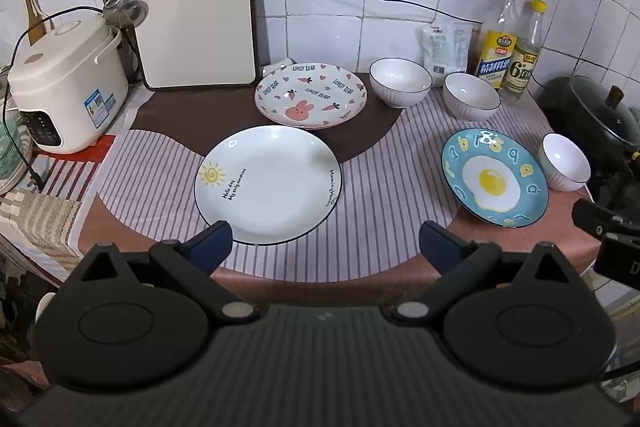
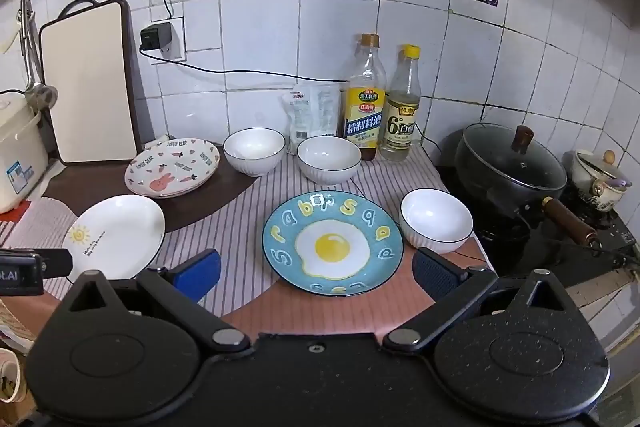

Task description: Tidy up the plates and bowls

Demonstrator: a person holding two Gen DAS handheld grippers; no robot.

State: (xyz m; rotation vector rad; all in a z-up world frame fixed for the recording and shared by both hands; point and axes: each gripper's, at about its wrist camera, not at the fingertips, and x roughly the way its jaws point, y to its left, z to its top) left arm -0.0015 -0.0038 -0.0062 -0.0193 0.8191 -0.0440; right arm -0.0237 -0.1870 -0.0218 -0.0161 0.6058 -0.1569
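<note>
Three plates (image 2: 332, 243) lie before three bowls (image 2: 328, 159) on the counter (image 2: 240, 211).

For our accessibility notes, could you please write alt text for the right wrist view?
Open right gripper hovers above a blue fried-egg plate on a striped cloth, three white bowls around it, a sun plate and rabbit plate to the left.

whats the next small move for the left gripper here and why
Probably ease the left gripper forward and down onto the near rim of the sun plate. Its jaws stand wide open and empty with that plate right ahead, and all three plates and three bowls lie apart, nothing stacked yet.
</note>
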